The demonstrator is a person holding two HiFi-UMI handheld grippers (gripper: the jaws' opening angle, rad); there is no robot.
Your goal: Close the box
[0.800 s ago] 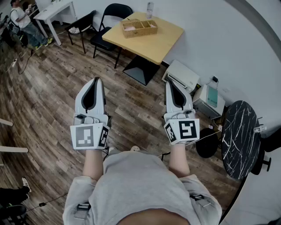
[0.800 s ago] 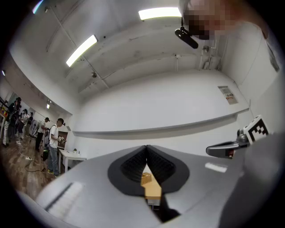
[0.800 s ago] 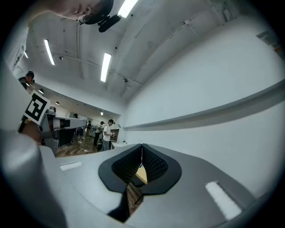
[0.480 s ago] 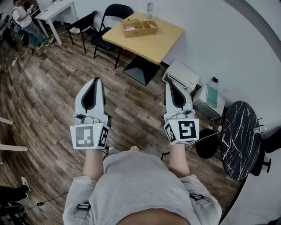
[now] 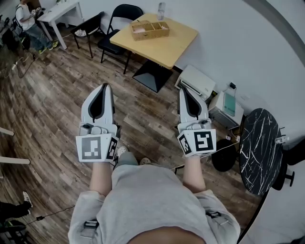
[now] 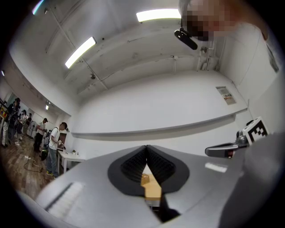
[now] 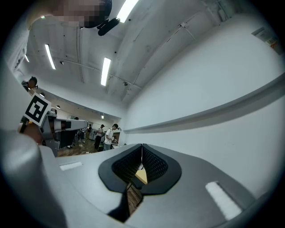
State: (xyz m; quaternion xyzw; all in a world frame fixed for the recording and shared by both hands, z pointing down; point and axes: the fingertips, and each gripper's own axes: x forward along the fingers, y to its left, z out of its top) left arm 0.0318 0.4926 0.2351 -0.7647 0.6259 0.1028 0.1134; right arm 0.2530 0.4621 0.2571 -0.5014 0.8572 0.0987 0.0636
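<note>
Well short of the far table (image 5: 181,44), we hold left gripper (image 5: 103,87) and right gripper (image 5: 183,89) empty, jaws together; its wooden box (image 5: 150,29) looks open, untouched.

Wooden table (image 5: 171,44), black chair (image 5: 125,9), white printer (image 5: 198,82), plank floor (image 5: 47,95)

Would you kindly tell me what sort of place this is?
Probably an office or lab workroom: a wooden table, black chairs beside it, a printer against the wall, strip lights overhead.
</note>
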